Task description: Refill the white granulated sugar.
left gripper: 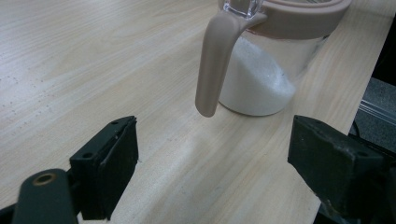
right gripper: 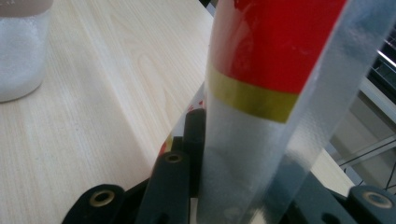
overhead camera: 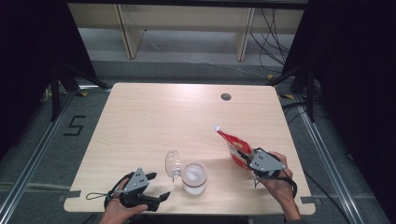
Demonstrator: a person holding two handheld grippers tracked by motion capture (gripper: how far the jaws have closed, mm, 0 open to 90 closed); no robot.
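So the right gripper (overhead camera: 248, 161) has its jaws clamped tight on the bottom end of a red and clear pouch (overhead camera: 233, 145), held at about 4 o'clock on the table (overhead camera: 154, 112), with the pouch slanting up toward 11 o'clock from the hand. The jar (overhead camera: 194, 178) sits near the front edge at roughly 6 o'clock, lid (overhead camera: 173, 164) flipped open to its left side. The left gripper (overhead camera: 154, 189) is parked at 8 o'clock, jaws spread wide with nothing in them, just pointing at the jar.

What I'd worry about: that pouch is slick, crinkly film, and it's pinched on a thin flat seam. Tip it further and it could slide out or fold over, and whatever's inside lands on the wood instead of in the jar. Nobody's bracing the jar either, so a bump from the pouch could shove it toward the edge.

Jar body is clear and round, part full of white grainy stuff heaped to one side, with a matte pinkish rim and a smooth curved clasp (left gripper: 215, 60) hanging down. Table is pale wood grain laminate.
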